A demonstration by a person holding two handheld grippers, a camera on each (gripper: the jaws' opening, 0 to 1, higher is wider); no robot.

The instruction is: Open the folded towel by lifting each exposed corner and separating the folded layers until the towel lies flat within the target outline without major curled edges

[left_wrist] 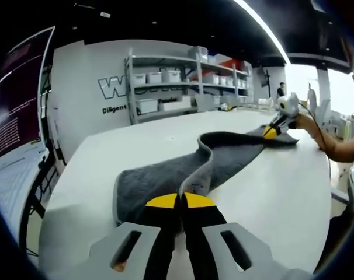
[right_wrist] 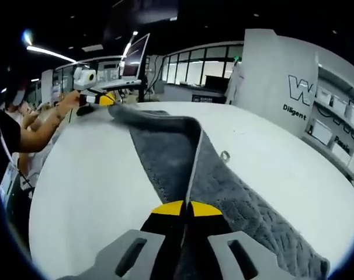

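A grey towel (left_wrist: pixel 183 169) is stretched along the white table (left_wrist: pixel 270 192), one raised edge pinched at each end. The left gripper (left_wrist: pixel 180 201) and the right gripper (right_wrist: pixel 186 207) are clamped on that edge; the pinched corners are hidden between the jaws.

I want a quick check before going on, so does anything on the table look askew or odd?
The gray towel is not flat: both grippers, left and right, pinch its ends, and its edge stands up in a wavy ridge down the middle. Nothing looks spilled or damaged.
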